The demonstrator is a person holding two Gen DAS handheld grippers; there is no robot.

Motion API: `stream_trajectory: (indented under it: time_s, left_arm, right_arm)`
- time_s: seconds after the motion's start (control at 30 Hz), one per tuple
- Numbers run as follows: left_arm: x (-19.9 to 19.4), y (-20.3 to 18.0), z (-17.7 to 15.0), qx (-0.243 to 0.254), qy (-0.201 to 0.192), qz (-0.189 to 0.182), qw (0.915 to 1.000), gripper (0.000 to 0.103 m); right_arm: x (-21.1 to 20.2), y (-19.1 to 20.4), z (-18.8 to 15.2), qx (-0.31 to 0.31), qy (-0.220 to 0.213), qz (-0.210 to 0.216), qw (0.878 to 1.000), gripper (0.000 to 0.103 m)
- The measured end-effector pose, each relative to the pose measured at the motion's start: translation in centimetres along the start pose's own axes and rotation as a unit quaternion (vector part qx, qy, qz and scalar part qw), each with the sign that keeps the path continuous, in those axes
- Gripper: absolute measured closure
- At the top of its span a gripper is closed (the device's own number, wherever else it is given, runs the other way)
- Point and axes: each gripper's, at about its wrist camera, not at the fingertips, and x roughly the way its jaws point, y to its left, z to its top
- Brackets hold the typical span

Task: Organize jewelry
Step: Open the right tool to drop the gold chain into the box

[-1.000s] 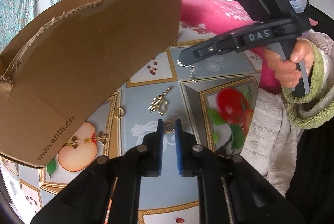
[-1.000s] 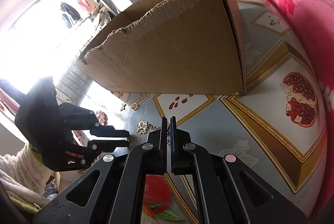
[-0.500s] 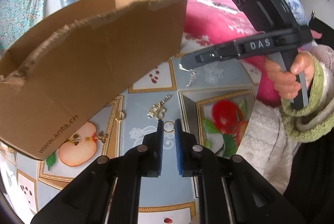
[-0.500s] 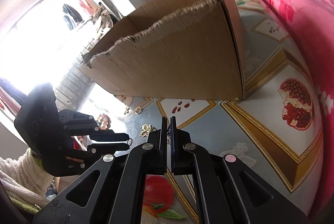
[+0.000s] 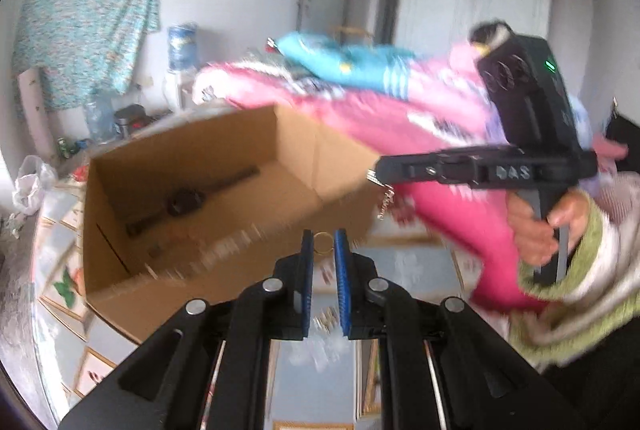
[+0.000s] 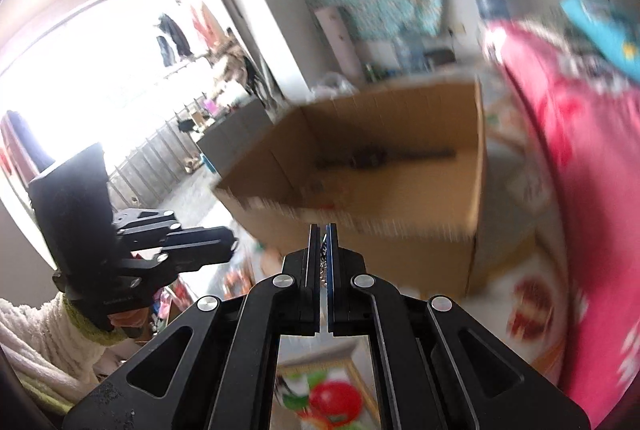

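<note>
Ring [image 5: 322, 243] pinched upright between the left gripper [image 5: 322, 250] tips, its face turned toward the camera. Chain [image 5: 385, 201] clamped in the right gripper [image 6: 322, 230], jaws pressed nearly together, hanging long-axis down below the tips. Step looks like carrying both to the cardboard box [image 5: 192, 189] just ahead of the jaws — a watch [image 5: 188, 199] lies inside. Next move probably calls for getting over the rim, then releasing.

Cardboard box [image 5: 208, 197], ahead of both claws: matt brown corrugated board, rough torn rim. Ring [image 5: 322, 242] between the left gripper [image 5: 322, 250] pads: polished gold-coloured metal. Chain [image 5: 385, 199] below the right gripper [image 6: 323, 234] tip: bright metal links. Gripper bodies: matt black plastic, shiny rivets, ribbed blue pads [image 5: 307, 270]. Sleeve [image 5: 576, 278] behind: fluffy fleece.
</note>
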Motion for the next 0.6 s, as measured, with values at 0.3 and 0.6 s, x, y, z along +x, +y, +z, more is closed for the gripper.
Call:
stream_trajectory:
  time_s: [0.3,0.6]
  left_arm:
    - [6.1,5.9,5.7,-0.135,0.074,0.01,0.9881,0.093]
    - [14.7,9.4,7.0,-0.227,0.2,-0.005,0.9533,0.093]
  right_arm:
    - [6.8,-1.7,7.9,-0.02,0.087,-0.011,0.996,0.102]
    - [15.9,-5.2,9.1,-0.002,0.213,-0.061,0.975,0.102]
